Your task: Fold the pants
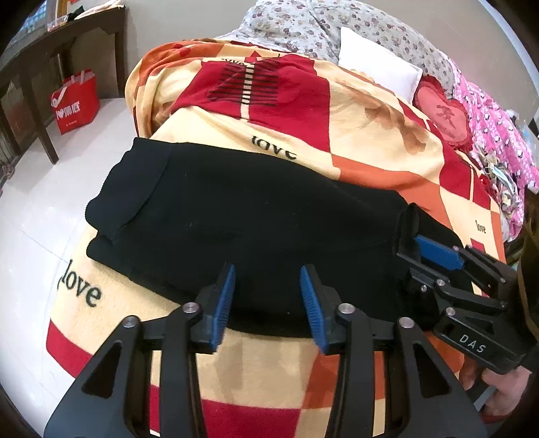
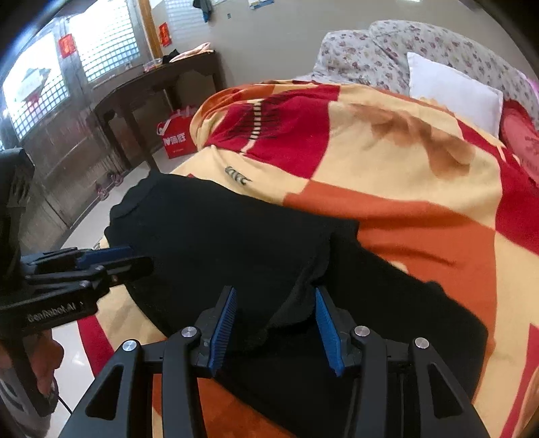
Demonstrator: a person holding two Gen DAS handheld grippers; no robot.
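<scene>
The black pants [image 1: 242, 215] are soft and limp; the folded hem between the right gripper [image 2: 274, 323] fingers is best pinched. Both left gripper [image 1: 267, 303] and right are released

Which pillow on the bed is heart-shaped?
The red heart pillow, right of the plain white pillow. The white one is rectangular; the floral bedding behind is patterned, not heart-shaped.

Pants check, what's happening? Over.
Left hand-held gripper open, empty. Right hand-held gripper open around a raised fold. Black pants partly folded on blanket. Nothing blocking.
</scene>
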